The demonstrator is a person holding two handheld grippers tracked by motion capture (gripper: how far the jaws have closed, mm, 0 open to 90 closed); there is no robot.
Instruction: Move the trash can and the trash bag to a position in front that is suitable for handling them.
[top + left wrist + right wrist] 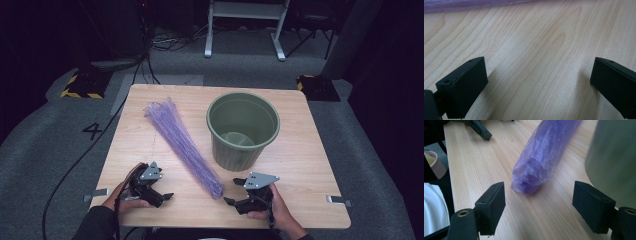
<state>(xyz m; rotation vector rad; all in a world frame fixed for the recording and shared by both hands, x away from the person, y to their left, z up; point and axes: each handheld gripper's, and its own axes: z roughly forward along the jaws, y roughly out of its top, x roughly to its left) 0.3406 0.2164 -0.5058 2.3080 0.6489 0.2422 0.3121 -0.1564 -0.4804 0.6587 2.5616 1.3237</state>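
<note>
Purple plastic bundle (pixel 182 145) is lying diagonally across my bench (pixel 300 165), running from the far left toward the near middle, with its near end stopping just short of my right hand-held gripper (pixel 235 191). In the right gripper view that end (pixel 531 182) is sitting on the wood ahead of the two black jaws, roughly centred between them but not yet inside the gap, and it is looking blurred. I am holding this hand-held gripper wide open with nothing in it; both pads are standing clear of the bundle.

Beside the bundle, to its right, a green bucket (pixel 243 131) is standing upright on the bench, and its wall (pixel 616 157) is looming at the right edge of the right gripper view.

My left hand-held gripper (pixel 159 192) is resting near the front left of the bench, well apart from the bundle's near end. Its jaws are also spread wide, with bare wood between them, and a strip of the purple bundle (pixel 474 5) is showing along the top of the left gripper view.
</note>
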